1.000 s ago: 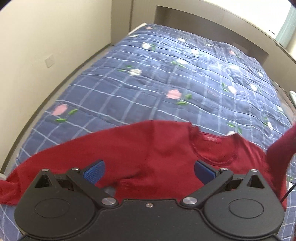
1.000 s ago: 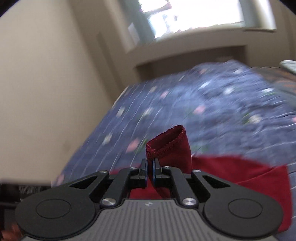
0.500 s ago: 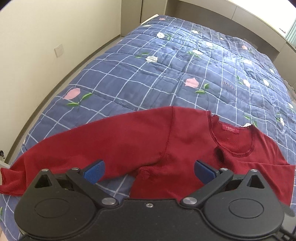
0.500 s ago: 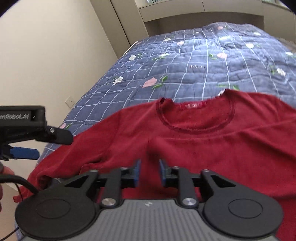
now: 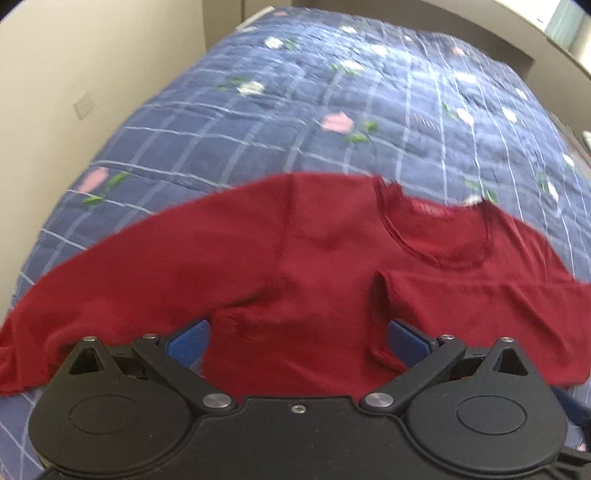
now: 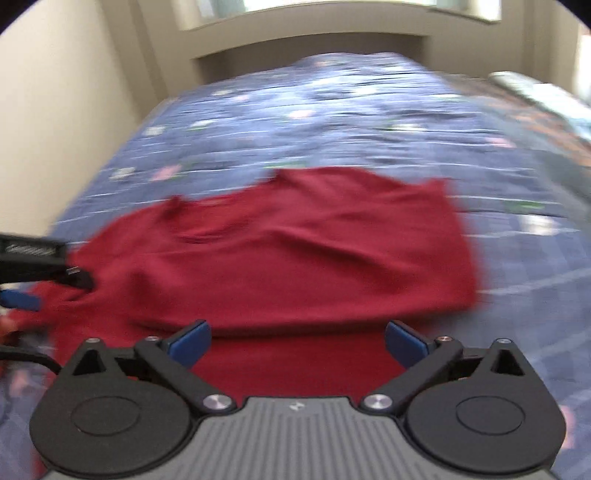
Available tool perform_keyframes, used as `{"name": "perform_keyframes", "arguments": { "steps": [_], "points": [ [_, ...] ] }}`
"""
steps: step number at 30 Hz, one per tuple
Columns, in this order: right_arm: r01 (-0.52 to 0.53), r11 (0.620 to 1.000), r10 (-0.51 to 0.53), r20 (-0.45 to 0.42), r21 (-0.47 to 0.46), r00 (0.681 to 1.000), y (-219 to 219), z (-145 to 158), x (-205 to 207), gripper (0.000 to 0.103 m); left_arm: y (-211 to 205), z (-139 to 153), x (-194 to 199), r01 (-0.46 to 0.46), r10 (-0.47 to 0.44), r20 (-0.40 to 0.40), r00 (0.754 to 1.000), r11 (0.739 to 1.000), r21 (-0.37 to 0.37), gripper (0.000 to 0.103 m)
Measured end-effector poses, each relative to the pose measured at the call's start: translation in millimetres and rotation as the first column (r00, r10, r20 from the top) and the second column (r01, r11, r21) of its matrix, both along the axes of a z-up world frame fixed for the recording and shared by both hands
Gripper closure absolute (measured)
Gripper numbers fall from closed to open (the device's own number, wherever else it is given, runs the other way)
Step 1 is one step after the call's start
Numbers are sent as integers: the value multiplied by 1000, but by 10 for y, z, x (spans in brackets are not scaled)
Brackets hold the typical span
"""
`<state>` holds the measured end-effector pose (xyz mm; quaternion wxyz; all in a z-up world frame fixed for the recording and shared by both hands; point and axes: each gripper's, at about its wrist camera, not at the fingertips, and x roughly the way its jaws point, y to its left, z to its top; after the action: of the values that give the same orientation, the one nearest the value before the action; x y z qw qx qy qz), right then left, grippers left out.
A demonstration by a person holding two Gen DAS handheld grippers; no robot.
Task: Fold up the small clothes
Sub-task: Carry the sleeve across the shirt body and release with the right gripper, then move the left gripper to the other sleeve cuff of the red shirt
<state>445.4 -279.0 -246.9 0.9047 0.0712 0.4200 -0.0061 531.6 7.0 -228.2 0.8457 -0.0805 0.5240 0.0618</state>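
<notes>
A dark red long-sleeved top (image 5: pixel 325 266) lies flat on the blue checked bedspread (image 5: pixel 332 122), neckline away from me. One sleeve is folded across its chest, the other stretches out to the left. My left gripper (image 5: pixel 297 338) hangs open just above the top's lower body, nothing between its blue pads. In the right wrist view the same top (image 6: pixel 280 258) spreads in front of my right gripper (image 6: pixel 295 341). Its jaws are opening wide over the near edge of the cloth and press on nothing. The left gripper (image 6: pixel 22 291) shows at that view's left edge.
A cream wall (image 5: pixel 74 74) with a socket runs along the bed's left side. A headboard ledge and window (image 6: pixel 314 33) stand at the far end. Folded cloth lies at the bed's far right (image 6: pixel 546 96).
My right gripper let go of the red sleeve, which now lies folded across the chest, and its jaws spread wide. Both grippers came lower and closer to the top.
</notes>
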Motion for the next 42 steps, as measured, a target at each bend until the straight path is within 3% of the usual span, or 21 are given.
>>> {"name": "perform_keyframes", "arguments": {
  "steps": [5, 9, 13, 20, 29, 31, 33, 39, 41, 42],
  "points": [
    [157, 970, -161, -7, -186, 987, -504, -106, -174, 0, -259, -259, 32, 25, -25, -42, 999, 1000, 1, 1],
    [236, 906, -252, 1, -350, 968, -731, -249, -128, 0, -378, -413, 81, 32, -30, -83, 996, 999, 19, 1],
    [243, 897, -257, 13, -369, 966, -840, -364, -25, 1, -398, -528, 107, 9, -3, -125, 992, 999, 49, 1],
    [168, 918, -160, 51, -358, 986, -719, -461, 81, 7, -353, -670, 82, -25, 32, -156, 987, 998, 52, 0],
    [103, 922, -56, 136, -374, 989, -550, -423, 100, 29, -400, -700, 26, -7, 17, -124, 992, 997, 79, 0],
    [89, 919, -41, 131, -384, 991, -541, -450, 124, 42, -399, -705, 33, 1, 9, -124, 992, 997, 80, 0],
    [75, 922, -29, 125, -381, 992, -542, -486, 137, 49, -390, -706, 42, 6, 4, -124, 992, 997, 79, 0],
    [53, 914, 5, 141, -402, 990, -494, -499, 110, 57, -386, -712, 8, 19, -11, -99, 995, 996, 82, 0],
    [40, 911, 24, 150, -410, 988, -474, -483, 99, 67, -393, -710, -14, 23, -16, -89, 996, 996, 86, 0],
    [31, 911, 34, 150, -410, 988, -465, -478, 97, 79, -396, -710, -16, 24, -17, -86, 996, 996, 87, 0]
  ]
}}
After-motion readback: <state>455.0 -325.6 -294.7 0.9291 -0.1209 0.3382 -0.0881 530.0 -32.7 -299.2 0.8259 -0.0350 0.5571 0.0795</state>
